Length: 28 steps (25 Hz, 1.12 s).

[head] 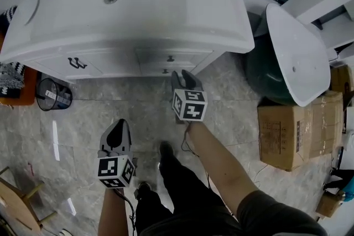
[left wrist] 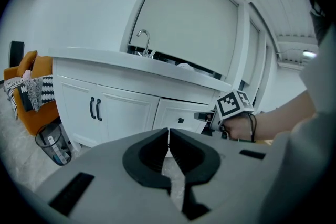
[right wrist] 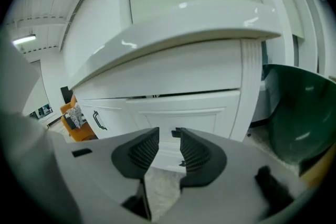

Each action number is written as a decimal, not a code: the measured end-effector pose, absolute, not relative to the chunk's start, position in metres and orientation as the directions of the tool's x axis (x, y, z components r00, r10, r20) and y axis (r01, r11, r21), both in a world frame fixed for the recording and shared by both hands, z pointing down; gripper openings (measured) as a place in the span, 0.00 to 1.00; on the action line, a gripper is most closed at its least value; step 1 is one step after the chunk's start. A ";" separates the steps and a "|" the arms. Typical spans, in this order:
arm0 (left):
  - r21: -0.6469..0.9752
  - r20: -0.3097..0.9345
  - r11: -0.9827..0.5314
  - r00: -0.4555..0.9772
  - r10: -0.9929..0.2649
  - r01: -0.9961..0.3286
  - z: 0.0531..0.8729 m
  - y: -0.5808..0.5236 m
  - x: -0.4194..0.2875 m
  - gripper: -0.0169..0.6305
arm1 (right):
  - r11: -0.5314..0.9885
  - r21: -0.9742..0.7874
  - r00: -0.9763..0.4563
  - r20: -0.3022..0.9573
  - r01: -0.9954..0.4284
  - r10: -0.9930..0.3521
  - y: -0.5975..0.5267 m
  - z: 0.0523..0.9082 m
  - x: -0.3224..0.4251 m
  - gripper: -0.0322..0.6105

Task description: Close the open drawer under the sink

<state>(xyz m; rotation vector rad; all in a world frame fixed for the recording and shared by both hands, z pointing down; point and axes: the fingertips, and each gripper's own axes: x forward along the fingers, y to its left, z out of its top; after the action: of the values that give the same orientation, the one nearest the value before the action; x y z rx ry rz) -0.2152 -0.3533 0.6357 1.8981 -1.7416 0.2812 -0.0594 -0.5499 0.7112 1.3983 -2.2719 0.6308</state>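
In front of the sink cabinet (head: 110, 61): I stand on the grey stone floor (head: 83, 119), both my tongs pointing at its white front.
Drawer (right wrist: 178, 113): in the cabinet's right part, beside the two doors (left wrist: 113, 113) with black handles. A thin dark gap runs along its top edge, just under the counter.
Drawer knob (right wrist: 176, 134): on the cabinet's drawer front. I see it through the space between my right jaws, beyond them and untouched.
Right gripper (head: 184, 77): close to the cabinet, facing the drawer and not touching it. Its jaws stand apart with nothing between the ribbed pads (right wrist: 197, 152).
Left gripper (head: 118, 125): farther back from the cabinet than the right one, in front of the doors. Its jaws are together, tips meeting, holding nothing.
Waste bin (head: 52, 95): on the floor at the cabinet's left end, next to an orange seat (left wrist: 37, 97).
Cardboard box (head: 287, 130): on the floor to the cabinet's right, well apart from it.
Dark green tub (right wrist: 299, 113): just beside the cabinet's right end, with a white oval piece (head: 298, 58) over it.
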 end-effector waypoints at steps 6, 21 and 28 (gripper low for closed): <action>0.249 0.465 -0.070 0.183 -0.866 -0.966 0.588 -0.284 -0.216 0.06 | 0.368 -0.155 -0.395 0.486 -0.917 -0.779 -0.467 0.634 -0.043 0.21; 0.240 0.335 -0.271 0.341 -0.878 -0.932 0.464 -0.131 -0.195 0.06 | 0.330 -0.193 -0.380 0.379 -0.924 -0.843 -0.234 0.485 -0.020 0.12; 0.260 0.323 -0.344 0.417 -0.849 -0.902 0.433 -0.076 -0.175 0.05 | 0.340 -0.186 -0.387 0.388 -0.922 -0.836 -0.134 0.449 -0.011 0.11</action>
<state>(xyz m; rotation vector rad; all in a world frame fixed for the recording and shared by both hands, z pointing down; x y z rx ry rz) -0.1750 -0.0763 0.4335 2.2820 -1.4963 0.1824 -0.0111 -0.1345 0.4494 1.5909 -2.3795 0.5577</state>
